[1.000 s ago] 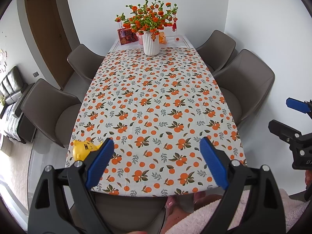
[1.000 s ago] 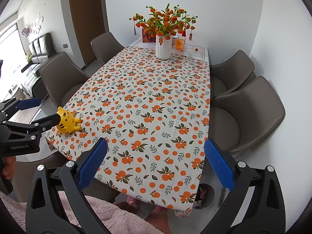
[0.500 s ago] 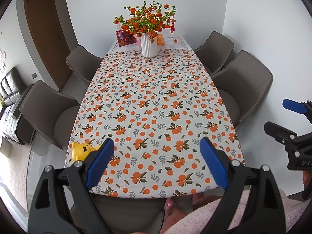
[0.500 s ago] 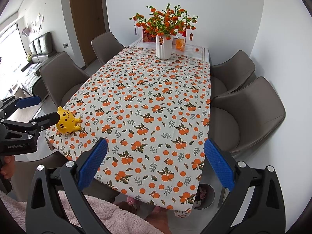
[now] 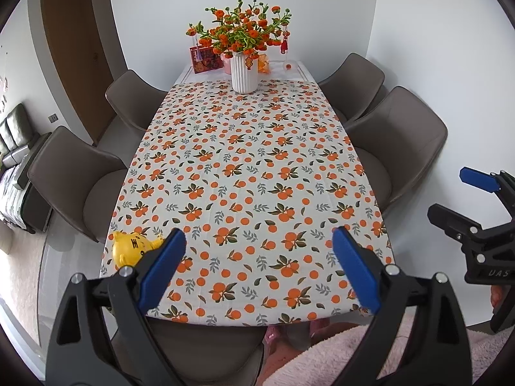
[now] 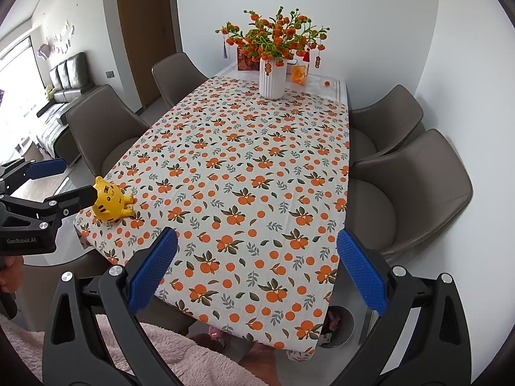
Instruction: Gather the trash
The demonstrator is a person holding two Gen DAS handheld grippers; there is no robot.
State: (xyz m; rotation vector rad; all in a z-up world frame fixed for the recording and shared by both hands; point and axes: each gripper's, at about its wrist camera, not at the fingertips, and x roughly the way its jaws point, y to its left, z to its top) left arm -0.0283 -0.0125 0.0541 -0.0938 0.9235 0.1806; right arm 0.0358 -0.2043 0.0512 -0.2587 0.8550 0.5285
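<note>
Both pairs of tongs hang above the near end of a long tabletop point(image 5: 251, 148) covered in a cloth printed with oranges and leaves. The left tongs point(image 5: 257, 270) stand wide apart with nothing between their blue pads, and the right tongs point(image 6: 257, 270) are spread just as wide and equally empty. Neither touches the cloth.

A small yellow tiger toy point(image 6: 109, 202) lies on the tabletop's near left corner, at about 9 o'clock in the right wrist view and 8 o'clock in the left wrist view, where the left blue pad partly hides it. From the right wrist view, one black finger of the left tongs overlaps the toy's head; whether they touch cannot be told.

At 12 o'clock, at the far end, a white ribbed vase point(image 5: 244, 75) stands upright holding orange blossoms with green stems point(image 5: 239, 33). Behind it sit a red card point(image 5: 206, 59) and small orange items, too small to identify. Brown chairs point(image 5: 396, 151) line both long sides.

Below the near right corner of the tabletop, at 5 o'clock in the right wrist view, a round bin point(image 6: 338, 326) sits on the floor. A pink fleecy sleeve point(image 6: 180, 357) fills the lower edge.
</note>
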